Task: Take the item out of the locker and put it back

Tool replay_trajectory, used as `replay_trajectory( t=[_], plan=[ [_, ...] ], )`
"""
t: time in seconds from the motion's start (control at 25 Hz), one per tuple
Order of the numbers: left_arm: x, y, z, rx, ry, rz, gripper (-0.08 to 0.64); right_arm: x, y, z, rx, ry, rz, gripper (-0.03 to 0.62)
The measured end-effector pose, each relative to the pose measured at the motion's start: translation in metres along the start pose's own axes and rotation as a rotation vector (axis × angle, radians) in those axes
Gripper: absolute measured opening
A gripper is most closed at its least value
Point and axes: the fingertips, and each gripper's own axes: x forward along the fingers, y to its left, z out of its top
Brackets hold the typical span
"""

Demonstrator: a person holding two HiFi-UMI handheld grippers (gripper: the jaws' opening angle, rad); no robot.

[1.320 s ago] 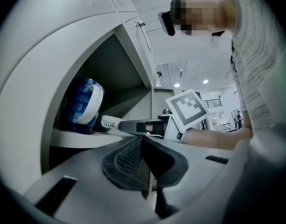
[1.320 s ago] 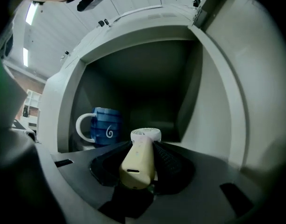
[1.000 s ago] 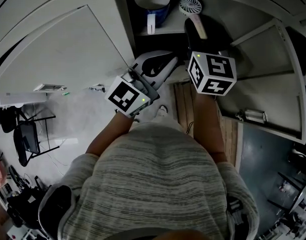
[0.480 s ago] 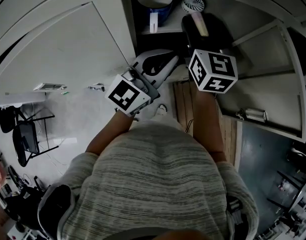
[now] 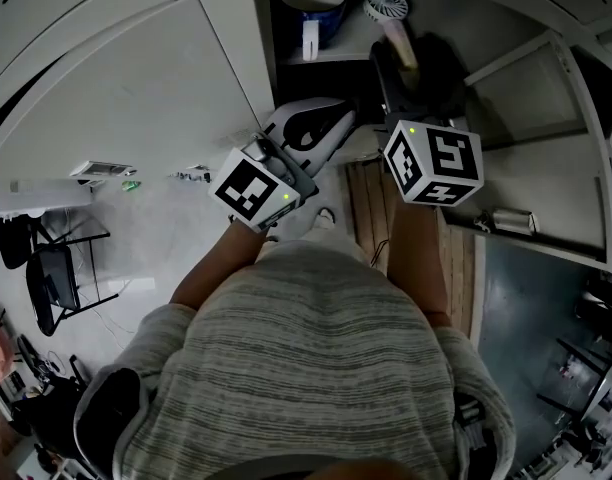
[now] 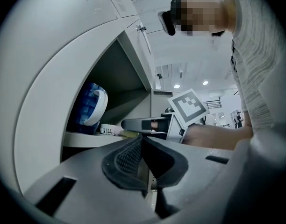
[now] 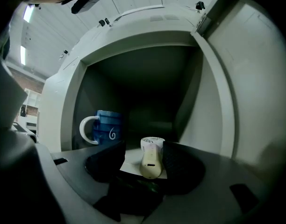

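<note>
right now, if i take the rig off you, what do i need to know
Left gripper: shut, empty, held outside the grey metal locker.
Right gripper: jaws have just been opening and now stand wide. The small white handheld fan with a cream handle lies between them on the locker shelf, not gripped.
Blue ceramic mug with a white handle: on the same shelf, left of the fan.
Done: the fan looks set back on the shelf.
Left: probably just draw the right gripper out without nudging the fan.
</note>
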Motion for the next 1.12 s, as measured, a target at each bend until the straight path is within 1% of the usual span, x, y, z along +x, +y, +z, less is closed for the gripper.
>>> replay_trajectory(
  t=[0.12,0.2,0.28,0.4,0.48,0.6,0.72,0.88,1.12],
  plan=[
    [-0.002,-0.003,0.001,0.004,0.002,-0.008,0.008,-0.01,0.002,0.009,-0.013,-0.022,-0.007,0.242],
    [-0.002,-0.003,0.005,0.006,-0.014,-0.008,0.008,-0.014,0.005,0.015,-0.021,-0.036,-0.004,0.242],
    [-0.002,-0.004,0.009,0.009,-0.032,-0.009,0.008,-0.018,0.01,0.02,-0.023,-0.05,0.009,0.242],
    [-0.004,-0.005,0.01,0.014,-0.029,-0.013,0.008,-0.02,0.022,0.026,-0.024,-0.067,0.046,0.242],
    [-0.006,-0.004,0.011,0.014,-0.03,-0.009,0.008,-0.021,0.031,0.029,-0.026,-0.077,0.08,0.242],
    [-0.01,-0.003,0.006,0.017,0.003,-0.005,0.008,-0.02,0.043,0.033,-0.022,-0.087,0.132,0.242],
    [-0.011,-0.001,0.013,0.02,-0.028,0.008,0.008,-0.018,0.053,0.035,-0.016,-0.092,0.189,0.242],
    [-0.014,0.002,0.017,0.024,-0.045,0.028,0.008,-0.016,0.07,0.038,-0.012,-0.106,0.283,0.242],
    [-0.021,0.004,0.016,0.034,-0.033,0.056,0.008,-0.01,0.093,0.04,-0.002,-0.112,0.415,0.241]
  ],
)
